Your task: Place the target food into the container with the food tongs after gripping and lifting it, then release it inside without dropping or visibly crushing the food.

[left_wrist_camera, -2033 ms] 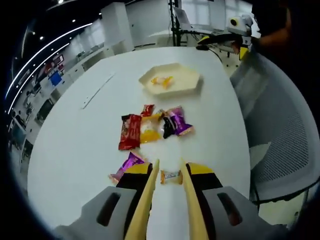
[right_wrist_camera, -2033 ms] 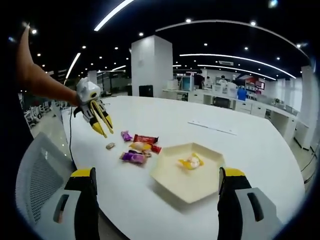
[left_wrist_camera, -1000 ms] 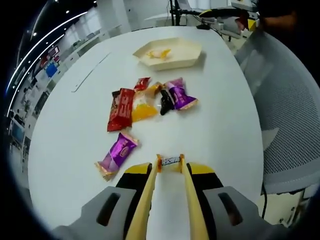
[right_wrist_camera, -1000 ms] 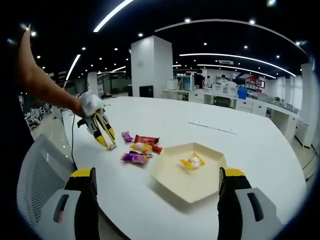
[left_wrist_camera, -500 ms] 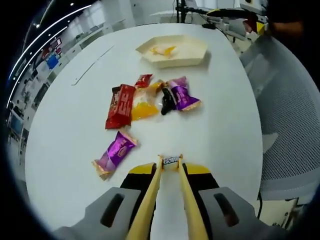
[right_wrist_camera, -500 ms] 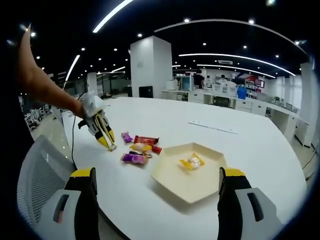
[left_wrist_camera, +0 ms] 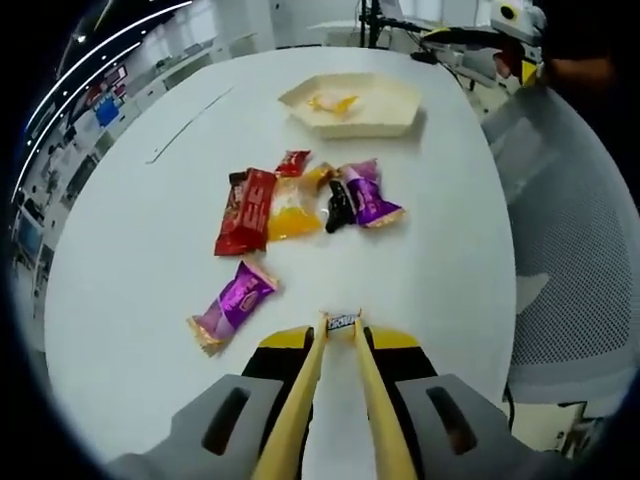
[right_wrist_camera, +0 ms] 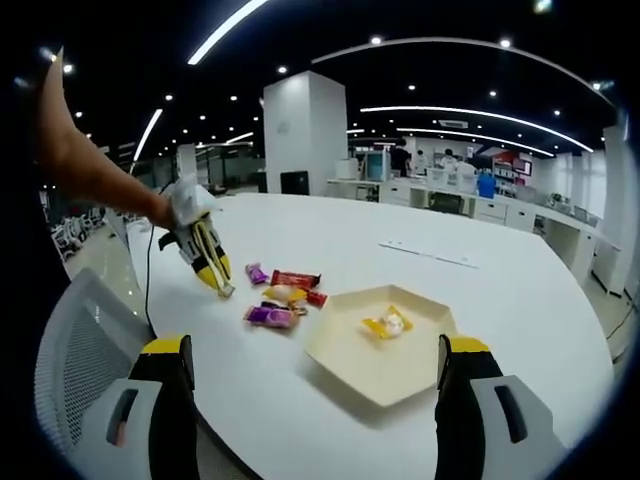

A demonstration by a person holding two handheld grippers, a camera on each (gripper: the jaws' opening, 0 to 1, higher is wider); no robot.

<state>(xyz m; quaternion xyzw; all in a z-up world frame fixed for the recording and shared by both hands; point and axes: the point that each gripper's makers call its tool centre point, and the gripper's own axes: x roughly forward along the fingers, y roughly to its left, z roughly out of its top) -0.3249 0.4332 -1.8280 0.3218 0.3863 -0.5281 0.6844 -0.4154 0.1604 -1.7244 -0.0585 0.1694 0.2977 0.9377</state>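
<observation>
My left gripper [left_wrist_camera: 341,326] carries yellow food tongs, and their tips are shut on a small wrapped candy [left_wrist_camera: 342,321] just above the white table [left_wrist_camera: 130,250]. In the right gripper view the same left gripper [right_wrist_camera: 222,287] holds that candy at the table's left side. A cream hexagonal tray [left_wrist_camera: 357,103] lies at the far end with a yellow and white sweet [left_wrist_camera: 330,101] in it; it shows in the right gripper view too [right_wrist_camera: 380,350]. My right gripper [right_wrist_camera: 310,400] stands wide open over the near table edge, holding nothing.
Several wrapped snacks lie between the tongs and the tray: a red bar [left_wrist_camera: 246,210], an orange pack [left_wrist_camera: 290,213], a purple pack [left_wrist_camera: 370,195] and a purple candy [left_wrist_camera: 230,305]. A grey mesh chair [left_wrist_camera: 570,230] stands at the table's right edge. An office with desks lies behind.
The tongs closed on the small candy and have raised it slightly off the table. The left gripper view has shifted a little; the right gripper has stayed still and open.
</observation>
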